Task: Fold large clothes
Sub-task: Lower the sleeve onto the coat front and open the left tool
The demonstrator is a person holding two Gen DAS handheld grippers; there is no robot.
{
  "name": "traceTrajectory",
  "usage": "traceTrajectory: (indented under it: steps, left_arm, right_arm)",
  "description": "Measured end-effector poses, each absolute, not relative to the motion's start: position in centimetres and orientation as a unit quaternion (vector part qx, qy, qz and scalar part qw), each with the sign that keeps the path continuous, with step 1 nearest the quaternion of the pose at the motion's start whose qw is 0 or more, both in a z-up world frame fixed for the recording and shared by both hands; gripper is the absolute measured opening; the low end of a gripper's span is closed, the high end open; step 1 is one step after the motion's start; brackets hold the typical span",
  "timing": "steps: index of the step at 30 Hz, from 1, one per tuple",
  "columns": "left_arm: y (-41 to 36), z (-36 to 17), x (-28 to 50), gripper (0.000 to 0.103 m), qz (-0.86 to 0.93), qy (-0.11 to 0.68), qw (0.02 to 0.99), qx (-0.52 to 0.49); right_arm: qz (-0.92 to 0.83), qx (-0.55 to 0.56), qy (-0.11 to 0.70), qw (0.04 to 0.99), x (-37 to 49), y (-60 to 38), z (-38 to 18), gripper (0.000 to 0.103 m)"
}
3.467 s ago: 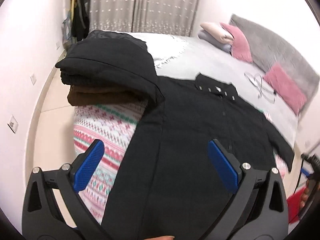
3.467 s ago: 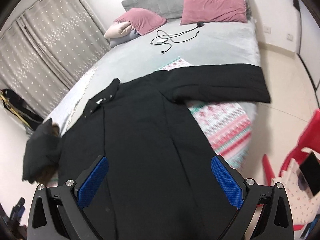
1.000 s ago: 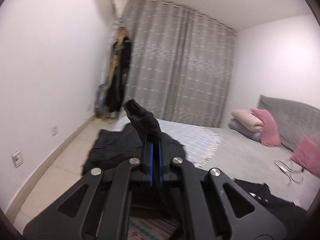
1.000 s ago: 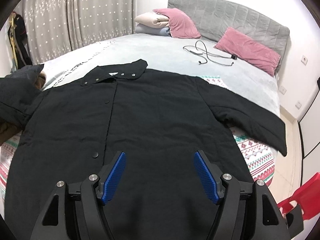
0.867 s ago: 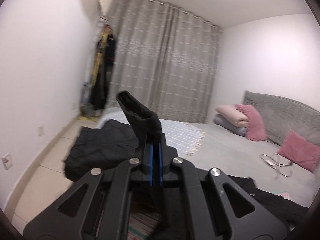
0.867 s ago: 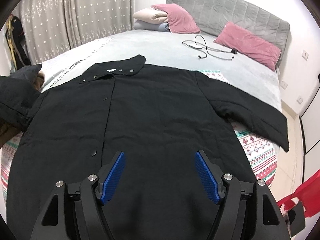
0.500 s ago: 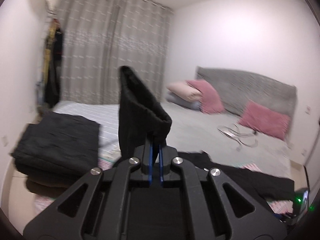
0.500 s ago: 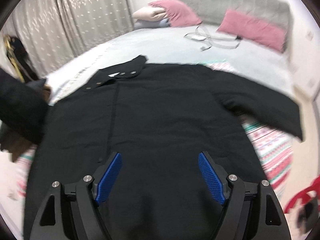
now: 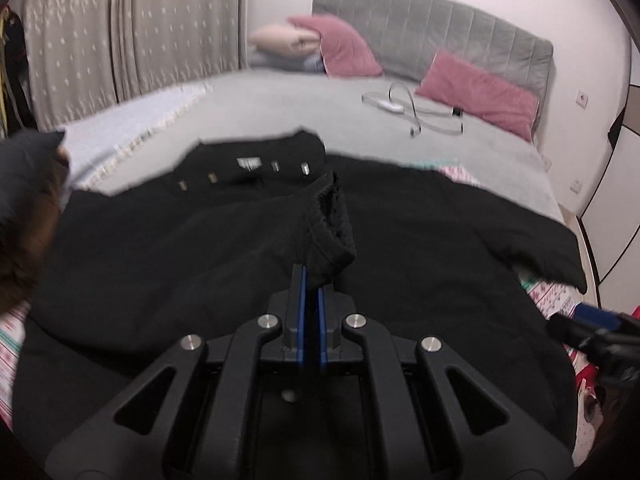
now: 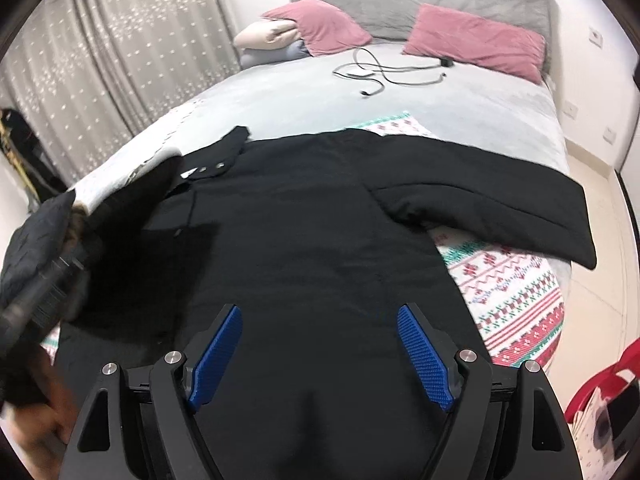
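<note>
At the far left of the left gripper (image 9: pixel 310 280), a stack of folded dark garments (image 9: pixel 22 168) was seen at the edge of the bed (image 9: pixel 288 112). A black coat (image 9: pixel 168 256) was spread flat across the bed directly ahead of both grippers, its collar with metal snaps (image 9: pixel 250 166) lying beyond the left gripper's tips. The left gripper was clenched, and the cuff of one sleeve (image 9: pixel 330 224) was pinched between its blue pads, the cuff having been brought over the coat's chest just ahead of the tips. Further right, the coat's other sleeve (image 9: pixel 532 240) was stretched out towards the bed's edge, over a patterned blanket (image 9: pixel 556 300). Beyond the coat, a cable (image 9: pixel 408 108) lay on the grey cover, and pink pillows (image 9: pixel 476 92) were propped against the grey headboard.

In the right wrist view, the left gripper's body was blurred at the left edge, so its detail could not be made out. The right gripper (image 10: pixel 320 344) was held over the coat's lower part (image 10: pixel 320 248) with its jaws spread wide and opening; nothing was grasped, only flat fabric showing below the gap. To its right, the outstretched sleeve (image 10: pixel 492 204) lay across the patterned blanket (image 10: pixel 516 296).
</note>
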State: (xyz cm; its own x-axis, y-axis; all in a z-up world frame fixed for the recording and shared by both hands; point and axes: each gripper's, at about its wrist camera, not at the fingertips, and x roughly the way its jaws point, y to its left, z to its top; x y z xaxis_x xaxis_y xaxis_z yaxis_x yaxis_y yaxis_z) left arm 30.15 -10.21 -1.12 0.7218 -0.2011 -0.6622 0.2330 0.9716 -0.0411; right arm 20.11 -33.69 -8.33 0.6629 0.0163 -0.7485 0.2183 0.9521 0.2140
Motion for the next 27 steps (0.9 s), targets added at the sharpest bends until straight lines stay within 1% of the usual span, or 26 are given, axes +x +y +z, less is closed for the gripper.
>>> traceTrajectory:
  steps: [13, 24, 27]
  left_arm:
    - [-14.4, -4.7, 32.1, 0.008, -0.097, 0.388, 0.915, 0.062]
    - [-16.0, -6.2, 33.2, 0.010, -0.085, 0.403, 0.909, 0.069]
    - [-14.7, -5.3, 33.3, 0.022, -0.104, 0.430, 0.896, 0.037]
  right_arm:
    - [-0.065, 0.135, 0.408, 0.901, 20.8, -35.5, -8.6, 0.082]
    - [-0.068, 0.123, 0.408, 0.902, 21.2, -34.9, -8.8, 0.082]
    - [-0.069, 0.120, 0.410, 0.902, 21.4, -34.9, -9.0, 0.082]
